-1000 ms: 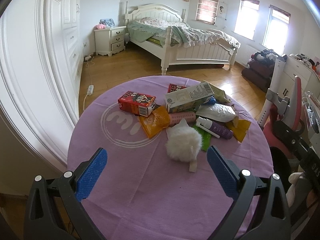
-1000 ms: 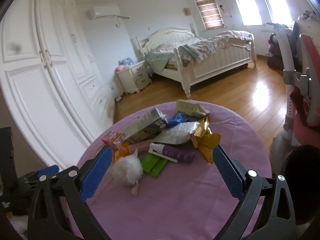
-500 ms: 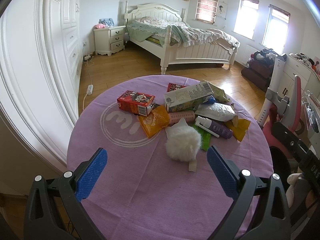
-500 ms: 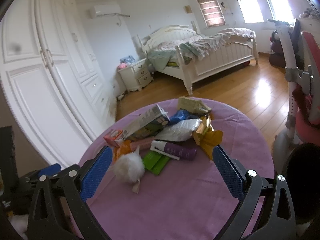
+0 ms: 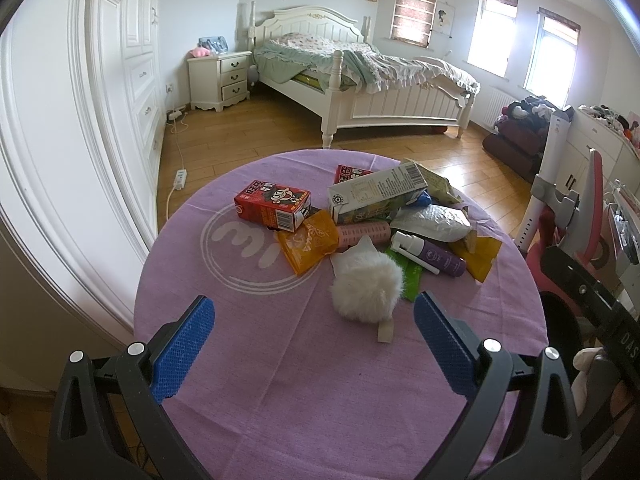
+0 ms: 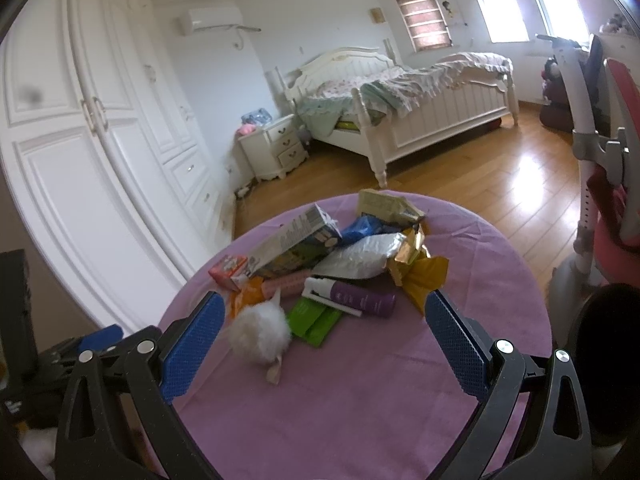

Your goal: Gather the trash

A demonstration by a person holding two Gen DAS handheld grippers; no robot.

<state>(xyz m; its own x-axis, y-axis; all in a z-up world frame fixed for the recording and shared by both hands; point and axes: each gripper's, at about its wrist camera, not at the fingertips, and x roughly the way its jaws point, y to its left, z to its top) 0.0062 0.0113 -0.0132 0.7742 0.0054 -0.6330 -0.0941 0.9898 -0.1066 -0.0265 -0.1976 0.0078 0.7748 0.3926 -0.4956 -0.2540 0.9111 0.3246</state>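
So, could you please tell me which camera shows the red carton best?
The left wrist view: the red carton lies fully exposed there, its cartoon face and barcode clear. In the right wrist view only one pale end of it peeks out, with the milk carton close beside it and hiding its far side.

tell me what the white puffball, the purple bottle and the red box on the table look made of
White puffball: soft fluffy fibre, fur or cotton-like, judging by its fuzzy, undefined edge; which one is unclear.
Purple bottle: probably smooth plastic, with a faint sheen and a white moulded pump cap.
Red box: printed cardboard or carton, with flat faces, crisp folded edges and a barcode panel; the finish looks slightly glossy.
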